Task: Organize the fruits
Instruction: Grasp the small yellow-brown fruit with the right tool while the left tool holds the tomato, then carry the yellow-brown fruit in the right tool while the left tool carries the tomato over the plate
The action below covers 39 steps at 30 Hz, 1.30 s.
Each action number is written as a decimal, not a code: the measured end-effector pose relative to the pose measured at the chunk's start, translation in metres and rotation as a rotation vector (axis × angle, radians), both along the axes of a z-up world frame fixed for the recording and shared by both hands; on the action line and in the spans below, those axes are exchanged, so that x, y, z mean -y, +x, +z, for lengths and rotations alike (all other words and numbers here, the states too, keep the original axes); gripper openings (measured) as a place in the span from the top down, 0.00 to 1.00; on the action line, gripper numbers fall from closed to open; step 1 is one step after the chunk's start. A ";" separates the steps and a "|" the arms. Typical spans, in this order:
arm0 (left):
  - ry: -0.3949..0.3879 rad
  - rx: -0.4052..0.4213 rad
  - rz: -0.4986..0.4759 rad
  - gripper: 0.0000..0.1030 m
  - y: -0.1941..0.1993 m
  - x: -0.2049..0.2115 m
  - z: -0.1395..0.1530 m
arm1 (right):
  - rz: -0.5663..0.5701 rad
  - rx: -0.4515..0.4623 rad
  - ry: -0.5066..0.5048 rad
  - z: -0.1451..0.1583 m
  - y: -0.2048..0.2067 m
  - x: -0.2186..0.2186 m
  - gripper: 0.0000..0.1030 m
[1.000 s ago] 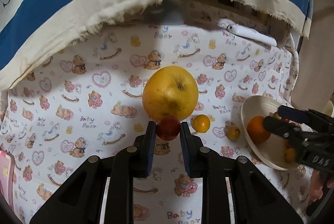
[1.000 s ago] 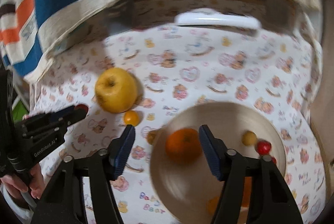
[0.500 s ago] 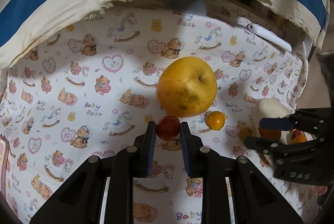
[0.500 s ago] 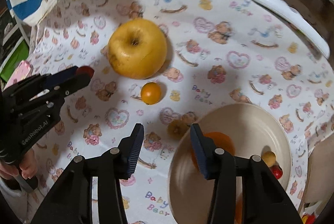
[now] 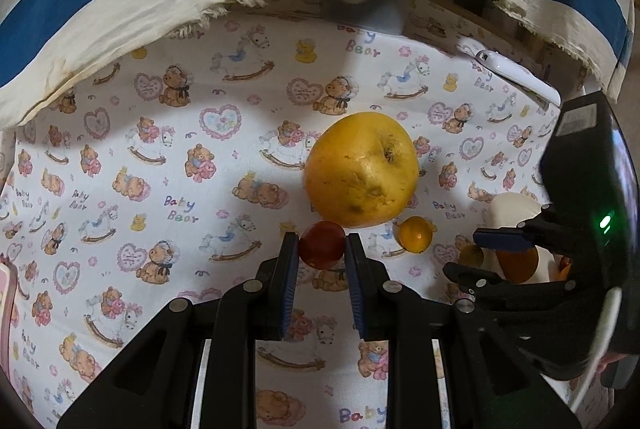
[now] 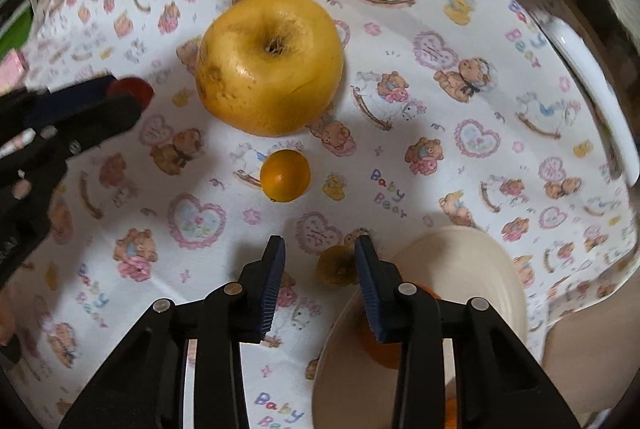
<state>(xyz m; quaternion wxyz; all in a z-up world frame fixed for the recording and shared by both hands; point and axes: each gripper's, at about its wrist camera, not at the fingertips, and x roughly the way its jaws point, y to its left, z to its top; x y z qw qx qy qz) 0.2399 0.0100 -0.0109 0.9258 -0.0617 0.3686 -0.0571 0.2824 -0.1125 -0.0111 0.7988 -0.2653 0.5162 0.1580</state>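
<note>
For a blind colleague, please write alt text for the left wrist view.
The left gripper pinches a small red fruit above a teddy-bear cloth, with a large yellow apple just beyond it.

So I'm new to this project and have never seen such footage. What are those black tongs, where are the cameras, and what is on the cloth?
There is no robot here: a person holds one hand tool with two jaws in each hand, and a wide-angle camera on each tool looks along its jaws. One picture comes from the left gripper, the other from the right gripper. The left one is shut on a small red fruit. The right one is open, with a small dull yellow fruit on the cloth between its jaws. On the teddy-bear tablecloth lie a big yellow apple and a small orange fruit. A cream plate at the right holds an orange.
</note>
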 end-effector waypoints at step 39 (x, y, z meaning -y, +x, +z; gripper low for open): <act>0.000 0.105 -0.113 0.78 -0.030 0.028 0.030 | -0.070 0.261 0.364 0.044 -0.094 0.052 0.79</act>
